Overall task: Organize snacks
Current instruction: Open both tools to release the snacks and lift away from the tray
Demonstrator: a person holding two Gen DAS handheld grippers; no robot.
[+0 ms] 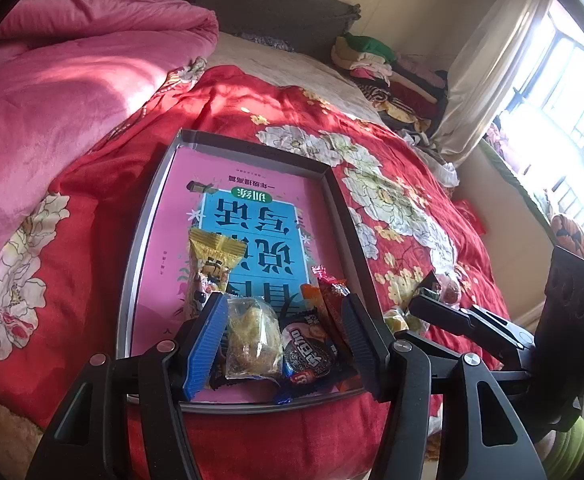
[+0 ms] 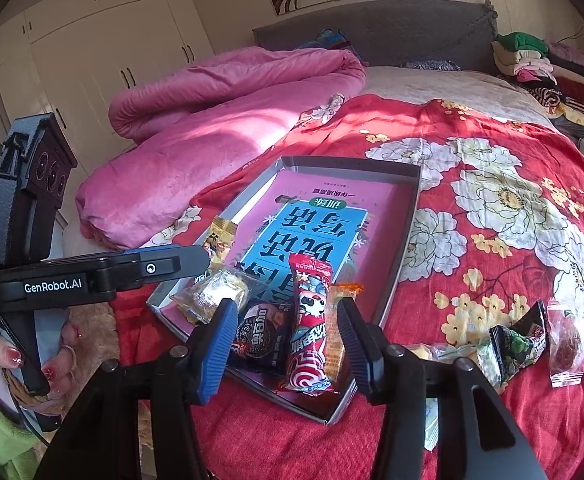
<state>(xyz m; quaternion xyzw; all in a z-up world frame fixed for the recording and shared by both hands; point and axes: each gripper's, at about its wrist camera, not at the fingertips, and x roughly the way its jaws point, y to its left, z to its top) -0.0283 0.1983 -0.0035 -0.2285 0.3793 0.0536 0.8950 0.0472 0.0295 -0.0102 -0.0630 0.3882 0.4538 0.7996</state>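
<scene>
A shallow grey box (image 1: 339,196) (image 2: 409,216) with a pink and blue book in it lies on the red floral bedspread. Several snacks lie at its near end: a gold packet (image 1: 208,268), a clear pastry packet (image 1: 254,338) (image 2: 216,290), a black packet (image 1: 311,354) (image 2: 262,336), an orange packet (image 1: 329,296) (image 2: 337,332) and a red packet (image 2: 309,320). My left gripper (image 1: 284,344) is open and empty above these snacks. My right gripper (image 2: 288,348) is open and empty above the red packet. Loose snacks (image 2: 519,344) lie on the bedspread right of the box.
A rolled pink quilt (image 2: 220,108) lies at the left on the bed. Folded clothes (image 2: 539,64) are stacked at the far right by the grey headboard. White wardrobes (image 2: 104,40) stand at the left. A window (image 1: 563,92) is at the right.
</scene>
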